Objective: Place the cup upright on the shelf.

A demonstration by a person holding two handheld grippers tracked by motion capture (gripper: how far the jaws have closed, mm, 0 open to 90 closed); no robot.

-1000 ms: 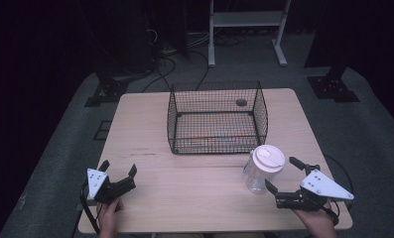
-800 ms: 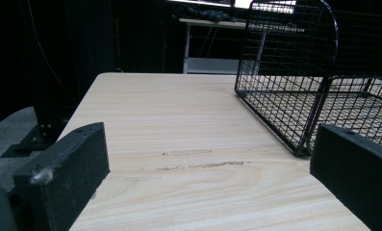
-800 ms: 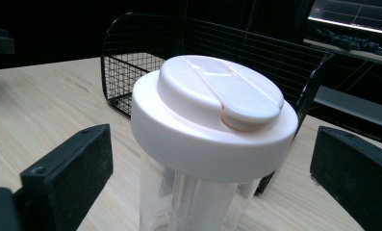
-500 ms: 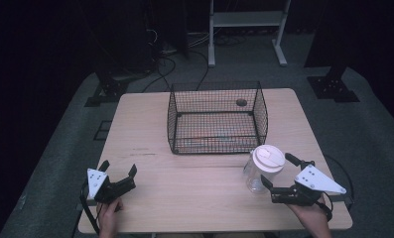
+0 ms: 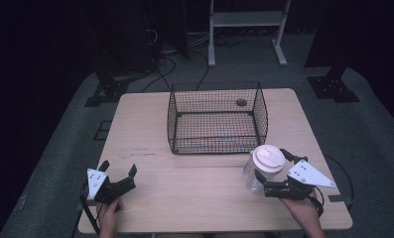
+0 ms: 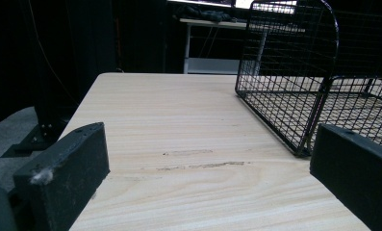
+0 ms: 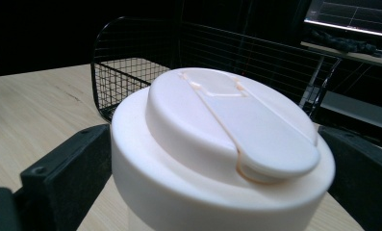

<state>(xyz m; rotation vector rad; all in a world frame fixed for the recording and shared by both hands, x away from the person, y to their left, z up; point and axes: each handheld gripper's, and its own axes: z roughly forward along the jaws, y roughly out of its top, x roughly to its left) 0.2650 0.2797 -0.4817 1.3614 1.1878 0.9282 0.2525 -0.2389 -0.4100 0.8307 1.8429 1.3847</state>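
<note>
A clear jar with a wide white lid stands upright on the table, near its front right corner and just in front of the black wire basket. The lid has a raised round cap with a flip tab moulded across it (seen close in the right gripper view). The right tongs are spread wide, one jaw on either side of the jar just under the lid; whether they touch it I cannot tell. The left tongs rest near the front left corner, jaws open on nothing but bare wood. Between the two tongs the table front lies open, and the left half beside the basket too. Compared with a second ago, the right tongs have moved forward around the jar; the left ones have stayed put
</note>
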